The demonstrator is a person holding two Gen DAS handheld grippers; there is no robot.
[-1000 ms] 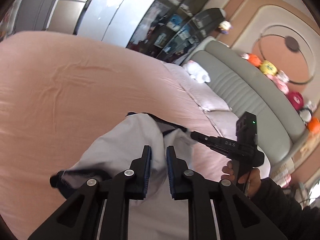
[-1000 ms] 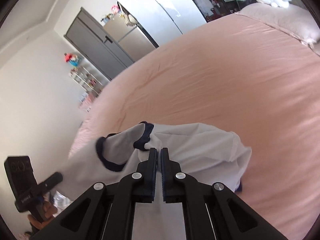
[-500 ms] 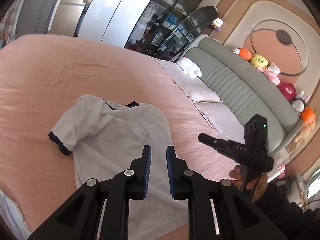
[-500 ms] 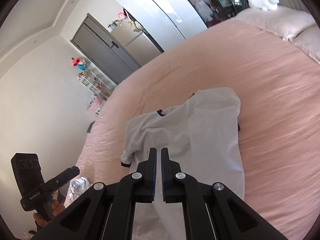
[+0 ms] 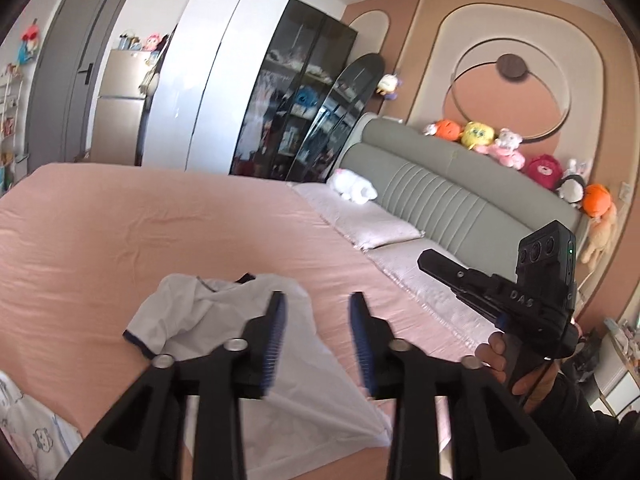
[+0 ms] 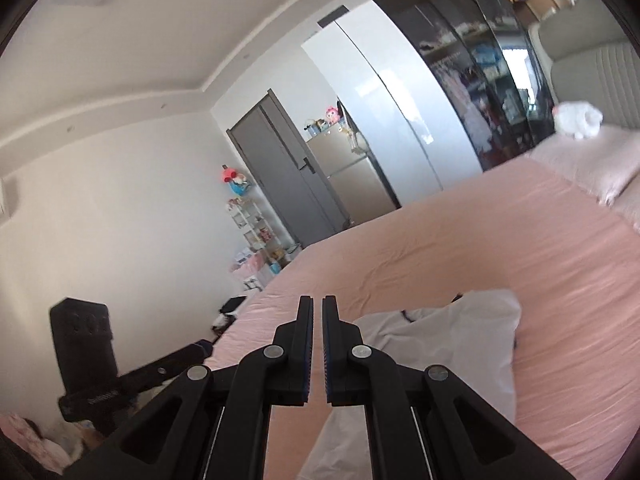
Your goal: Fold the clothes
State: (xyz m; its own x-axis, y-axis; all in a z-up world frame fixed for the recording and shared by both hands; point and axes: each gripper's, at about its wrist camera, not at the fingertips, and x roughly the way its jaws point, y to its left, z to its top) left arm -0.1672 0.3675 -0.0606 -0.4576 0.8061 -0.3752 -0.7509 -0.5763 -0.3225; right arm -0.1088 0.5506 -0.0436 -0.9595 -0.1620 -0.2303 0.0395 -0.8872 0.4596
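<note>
The bed [image 5: 168, 240] takes up most of both views, its pink sheet pulled fairly smooth, which gives a broad flat surface to work cloth on. Two pillows [image 5: 372, 222] lie at its head against the grey headboard [image 5: 448, 188], well apart from the work and out of the way.

The shirt [image 5: 224, 320], white with dark trim at the collar and sleeve hem, lies on the sheet near the bed's near edge, within easy reach of both tools. It is spread out but not flat: the upper part is rumpled, one sleeve [image 5: 146, 330] bunches to the side, and the lower body runs toward the camera under the tools. No fold is made yet, so the job looks to be at its start, with smoothing likely needed first.

The left claw [image 5: 318, 336] hangs above the shirt's body with its jaws spread wide and nothing between them, likely readied to take an edge. The right claw [image 6: 317, 344] hovers over the shirt's near hem with its jaws drawn nearly together, a thin gap showing and no cloth in it.

A second garment [image 5: 28, 428], pale and printed, shows at the bed's near corner, apparently waiting its turn.
</note>
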